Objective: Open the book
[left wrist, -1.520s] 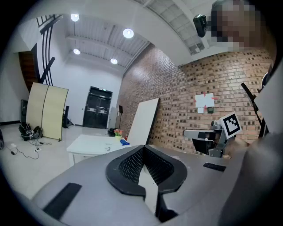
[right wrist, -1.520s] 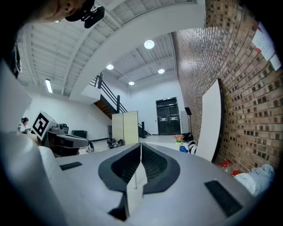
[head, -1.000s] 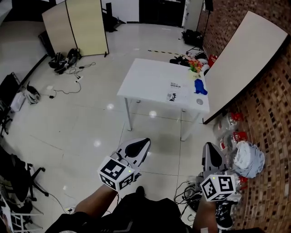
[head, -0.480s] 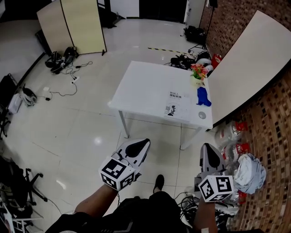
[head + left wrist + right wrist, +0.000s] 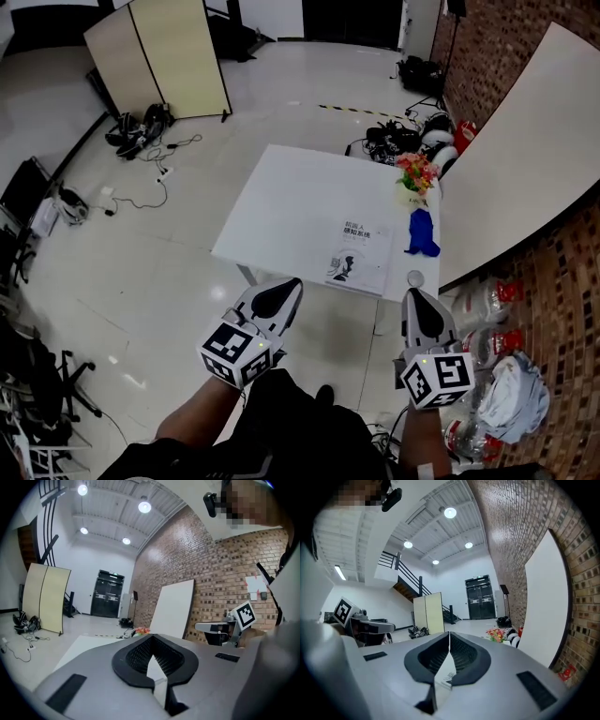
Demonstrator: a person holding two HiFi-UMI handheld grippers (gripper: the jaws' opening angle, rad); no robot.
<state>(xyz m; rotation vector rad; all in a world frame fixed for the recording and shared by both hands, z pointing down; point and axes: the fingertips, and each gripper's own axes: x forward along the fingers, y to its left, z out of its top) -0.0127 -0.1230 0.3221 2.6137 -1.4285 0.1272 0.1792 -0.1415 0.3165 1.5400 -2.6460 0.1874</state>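
Observation:
A closed book [image 5: 359, 255] with a white printed cover lies flat near the front edge of the white table [image 5: 291, 206]. Both grippers hang in the air short of that edge, over the floor. My left gripper [image 5: 292, 283] points at the table's front left part, its jaws closed together with nothing between them. My right gripper [image 5: 415, 293] is just right of the book and nearer me, jaws also together and empty. In the left gripper view the left gripper [image 5: 152, 637] shows closed tips; so does the right gripper [image 5: 449, 633] in its own view.
A pot of flowers [image 5: 415, 178], a blue object [image 5: 422, 232] and a small round thing [image 5: 413, 277] stand along the table's right side. A large white board [image 5: 525, 150] leans on the brick wall. Bags [image 5: 492, 309] lie on the floor at right, cables [image 5: 150, 159] at left.
The table and book have come closer and lower in the head view as the person walked up. Both grippers have stayed shut and kept their pose.

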